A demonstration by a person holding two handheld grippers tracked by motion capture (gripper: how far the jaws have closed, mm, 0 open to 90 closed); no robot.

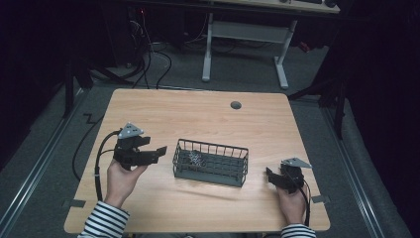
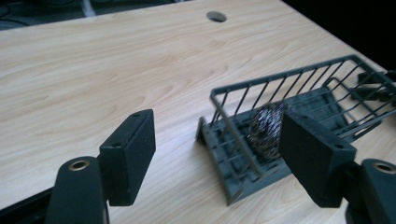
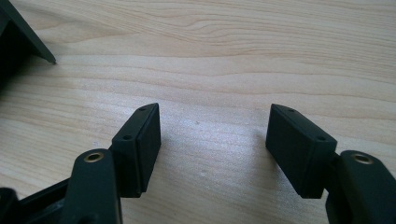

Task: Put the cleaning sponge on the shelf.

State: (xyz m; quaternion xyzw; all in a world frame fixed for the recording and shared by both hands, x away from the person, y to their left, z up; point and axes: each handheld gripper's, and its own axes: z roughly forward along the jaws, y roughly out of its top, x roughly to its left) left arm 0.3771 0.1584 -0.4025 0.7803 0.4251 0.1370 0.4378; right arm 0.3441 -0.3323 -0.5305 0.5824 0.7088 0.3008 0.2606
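Wooden table (image 1: 198, 119), unlabelled dark wire basket (image 1: 210, 162) with steel scourer (image 1: 196, 158), left tool (image 1: 151, 148) and right tool (image 1: 271, 174) both wide open, empty

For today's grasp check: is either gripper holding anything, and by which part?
Nothing is held: left gripper and right gripper are open beside the wire basket.

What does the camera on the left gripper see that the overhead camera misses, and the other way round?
Left gripper view alone: close detail of the steel scourer against the wire basket bars.

High view alone: both hands, left gripper, right gripper, striped sleeves and the floor beyond.

Both: basket, scourer, wooden table and its round hole.
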